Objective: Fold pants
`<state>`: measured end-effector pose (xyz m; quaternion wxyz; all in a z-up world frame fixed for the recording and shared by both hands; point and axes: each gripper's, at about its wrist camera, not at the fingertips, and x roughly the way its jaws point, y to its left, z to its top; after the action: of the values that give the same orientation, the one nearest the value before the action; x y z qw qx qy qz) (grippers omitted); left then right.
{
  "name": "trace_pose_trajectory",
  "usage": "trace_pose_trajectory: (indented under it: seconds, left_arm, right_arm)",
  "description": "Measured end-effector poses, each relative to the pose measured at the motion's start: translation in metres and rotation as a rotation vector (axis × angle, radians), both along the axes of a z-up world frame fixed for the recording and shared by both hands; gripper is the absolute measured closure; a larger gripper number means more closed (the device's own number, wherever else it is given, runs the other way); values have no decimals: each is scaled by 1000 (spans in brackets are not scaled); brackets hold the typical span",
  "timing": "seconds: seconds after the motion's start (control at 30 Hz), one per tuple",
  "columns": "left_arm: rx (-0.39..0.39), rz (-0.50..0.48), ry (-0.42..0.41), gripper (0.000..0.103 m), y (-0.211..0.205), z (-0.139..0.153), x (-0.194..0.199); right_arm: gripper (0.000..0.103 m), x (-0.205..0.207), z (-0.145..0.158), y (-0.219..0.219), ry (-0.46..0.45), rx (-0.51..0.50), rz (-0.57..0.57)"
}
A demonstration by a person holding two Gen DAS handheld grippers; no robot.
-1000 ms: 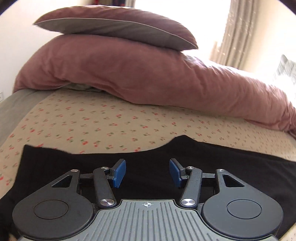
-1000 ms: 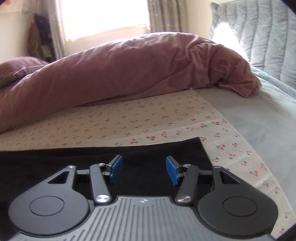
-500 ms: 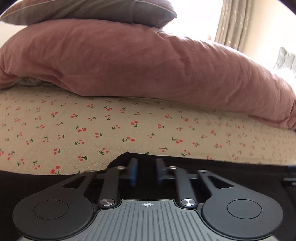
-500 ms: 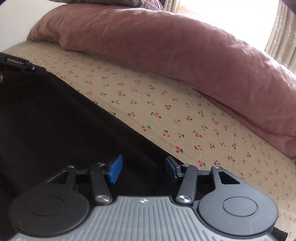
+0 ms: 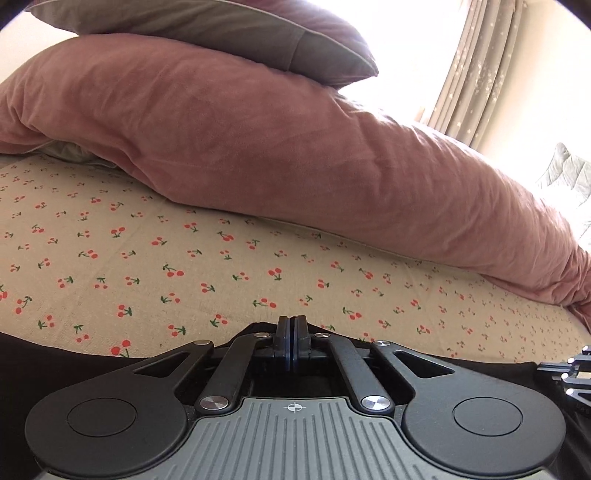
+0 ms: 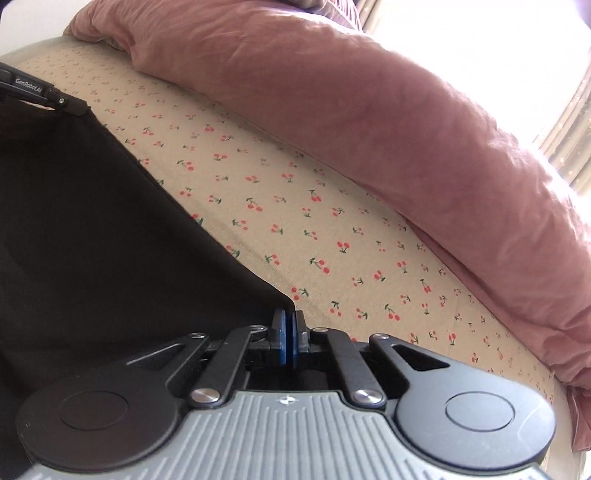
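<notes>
Black pants (image 5: 44, 354) lie flat on the cherry-print sheet (image 5: 184, 258). My left gripper (image 5: 291, 334) is shut on their far edge, blue pads together and a small hump of cloth raised at the tips. In the right wrist view the pants (image 6: 110, 229) fill the left side. My right gripper (image 6: 287, 328) is closing its jaws on the near end of that edge, pads pressed on the fabric. The edge runs straight from there to the left gripper (image 6: 79, 107) at top left. The right gripper (image 5: 543, 367) shows at the left wrist view's right rim.
A bulky pink duvet (image 5: 295, 147) lies across the bed behind the sheet, with a grey and mauve pillow (image 5: 221, 29) on top. Curtains (image 5: 480, 74) and a bright window stand beyond. A grey quilted cushion (image 5: 569, 173) is at far right.
Both grippers went from open to shut on the pants' far edge, the left first. The right gripper rolled and swung over to the edge's corner. Both cameras dropped closer to the sheet.
</notes>
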<state>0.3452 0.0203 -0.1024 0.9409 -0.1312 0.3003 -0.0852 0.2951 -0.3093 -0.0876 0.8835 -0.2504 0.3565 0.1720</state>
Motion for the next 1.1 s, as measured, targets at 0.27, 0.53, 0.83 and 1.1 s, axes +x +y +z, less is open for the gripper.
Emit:
trace_pose_trajectory:
  seconds: [0.27, 0.53, 0.83, 1.1]
  left_arm:
    - [53, 23, 9, 99, -6, -13, 5]
    - [-39, 92, 42, 96, 16, 2, -10]
    - [24, 244, 206, 91, 105, 19, -85]
    - [-11, 410, 260, 89, 201, 19, -157]
  right_arm:
    - [89, -3, -27, -1, -103, -76, -103]
    - [57, -97, 11, -150, -16, 268, -513]
    - [41, -152, -29, -263, 6, 197, -981]
    - [42, -169, 0, -208, -7, 214, -924]
